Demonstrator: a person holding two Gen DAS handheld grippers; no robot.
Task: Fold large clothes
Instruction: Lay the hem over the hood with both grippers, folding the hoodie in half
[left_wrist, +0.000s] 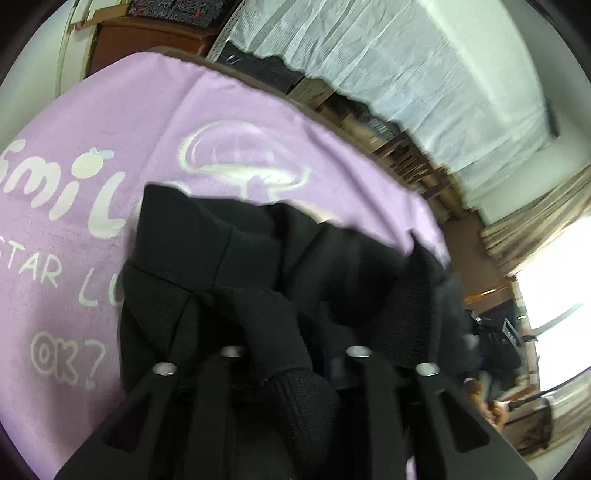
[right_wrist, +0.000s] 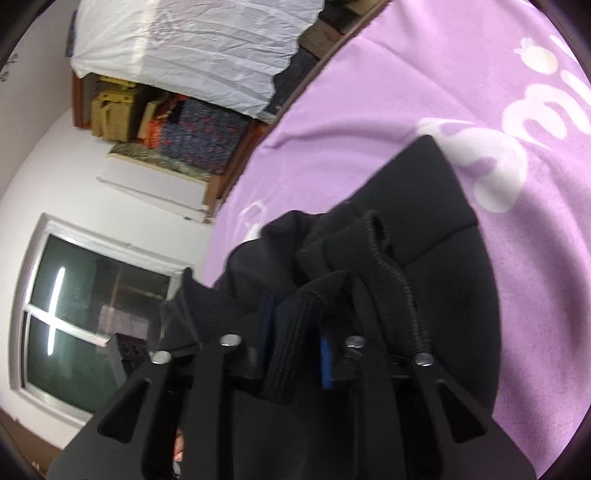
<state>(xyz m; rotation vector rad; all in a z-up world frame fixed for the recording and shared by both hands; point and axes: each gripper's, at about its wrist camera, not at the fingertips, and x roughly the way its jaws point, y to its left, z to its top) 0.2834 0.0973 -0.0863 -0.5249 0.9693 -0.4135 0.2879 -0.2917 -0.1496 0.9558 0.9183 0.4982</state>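
A black knit garment (left_wrist: 258, 266) hangs bunched from both grippers above a purple blanket (left_wrist: 92, 155) with white lettering. My left gripper (left_wrist: 295, 354) is shut on a fold of the black cloth, which wraps over the fingers. In the right wrist view the same black garment (right_wrist: 424, 229) drapes down, its ribbed edge (right_wrist: 402, 280) showing. My right gripper (right_wrist: 295, 347) is shut on a ribbed part of it, with blue pads just visible beside the cloth. The purple blanket (right_wrist: 369, 122) lies below. The fingertips are hidden by fabric.
A shelf covered by a white sheet (left_wrist: 424, 74) stands beyond the blanket's far edge. Stacked fabrics on a wooden shelf (right_wrist: 184, 129) and a window (right_wrist: 85, 317) are to the left in the right wrist view. A bright window (left_wrist: 554, 302) is to the right.
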